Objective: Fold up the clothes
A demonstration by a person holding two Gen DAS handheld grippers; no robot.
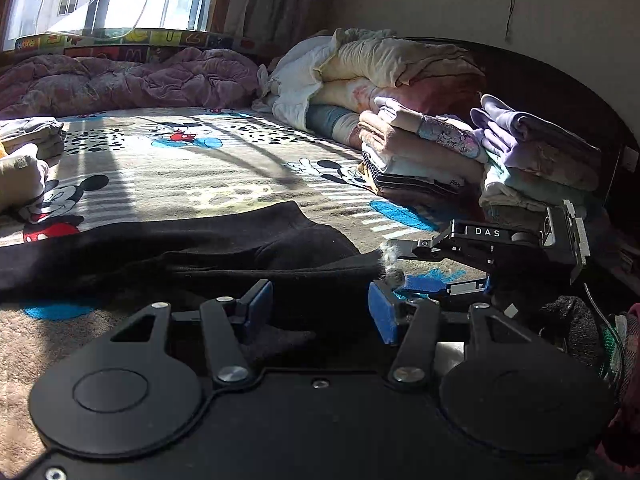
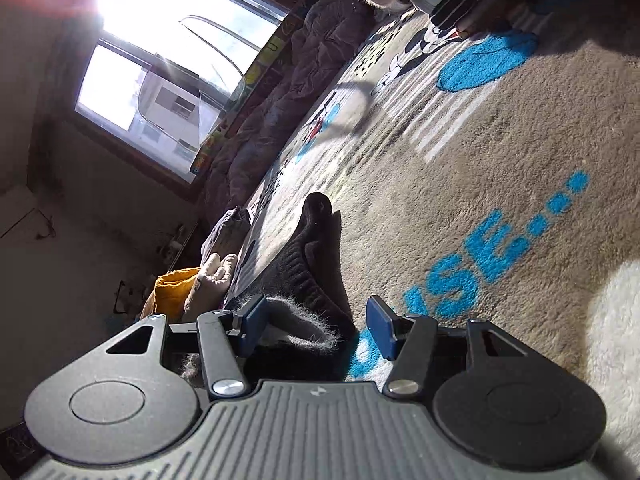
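Right now a black garment (image 1: pixel 200 256) lies flat on the Mickey Mouse blanket (image 1: pixel 192 168) that covers the bed. The left gripper (image 1: pixel 320 312) hangs low over its near edge, blue pads (image 1: pixel 384 318) wide apart, holding nothing. The right gripper (image 2: pixel 316 324) is tipped on its side by the ribbed cuff, and its jaws are spread too; fuzzy lining sits between them, maybe just touching one pad. Two stacks of folded clothes (image 1: pixel 460 152) sit off to the right, near a heap of rolled quilts (image 1: pixel 380 68).
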